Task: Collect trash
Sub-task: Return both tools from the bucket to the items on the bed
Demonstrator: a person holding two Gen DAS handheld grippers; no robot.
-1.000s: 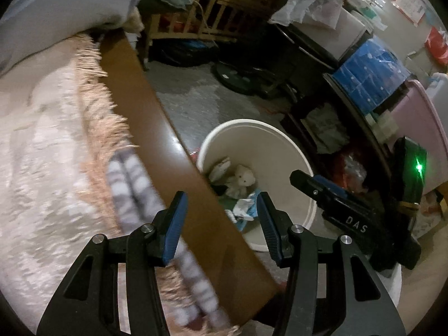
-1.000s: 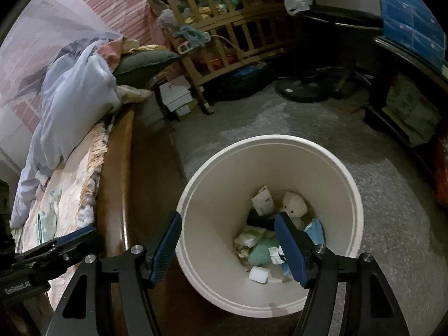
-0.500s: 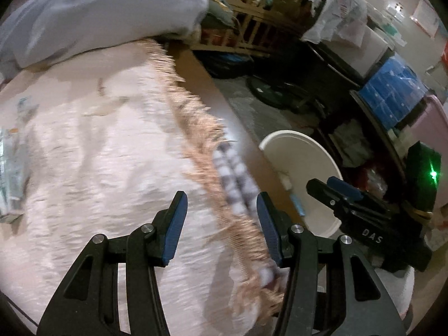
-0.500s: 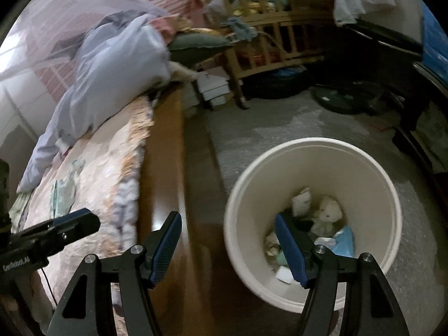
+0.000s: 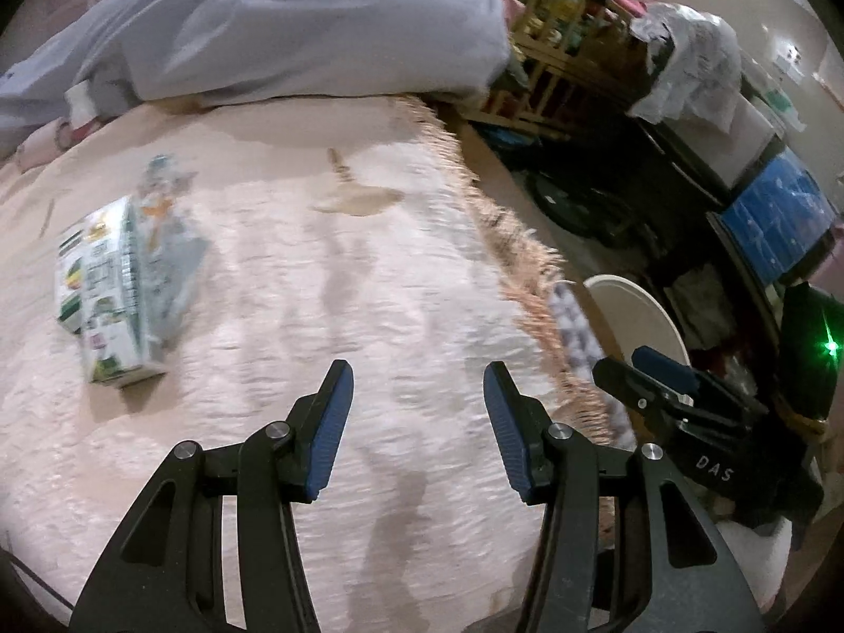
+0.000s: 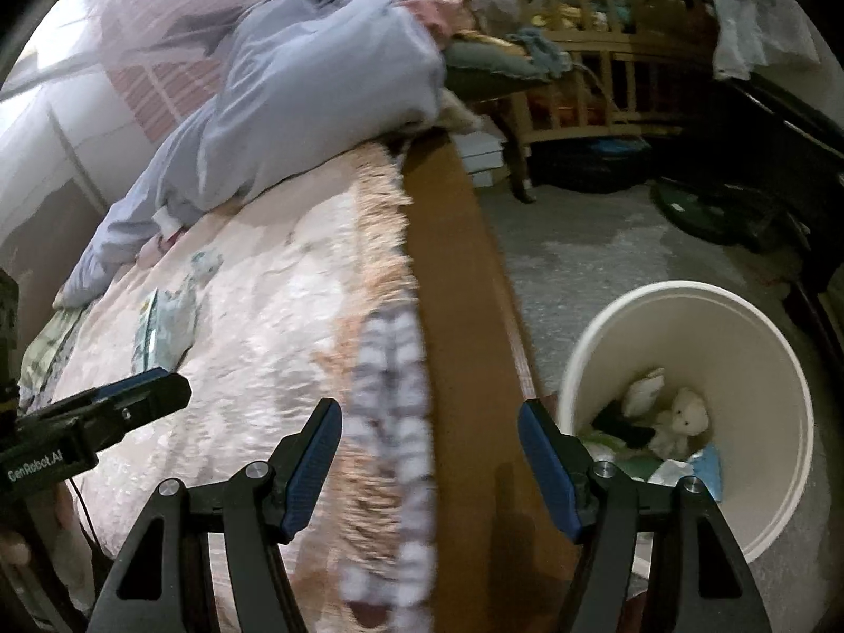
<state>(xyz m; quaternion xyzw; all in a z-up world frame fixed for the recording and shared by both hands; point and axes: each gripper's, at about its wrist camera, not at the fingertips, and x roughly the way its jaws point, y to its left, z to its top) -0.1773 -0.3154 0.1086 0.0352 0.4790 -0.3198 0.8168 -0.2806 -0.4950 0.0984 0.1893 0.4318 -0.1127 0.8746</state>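
My left gripper (image 5: 416, 385) points steeply downward, jaws parted with nothing between the blue pads. My right gripper (image 6: 430, 422) tilts down the same way just beside it, jaws spread a little wider and equally empty.

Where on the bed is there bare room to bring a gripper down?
Bare blanket lies between the carton and the fringe, below the duvet. The strip by the carton and wrapper is crowded. The bin already holds trash.

Pink bedspread (image 5: 327, 316), tan fringe (image 5: 506, 242); cream bucket (image 6: 780, 348); green-white carton (image 5: 105, 290).
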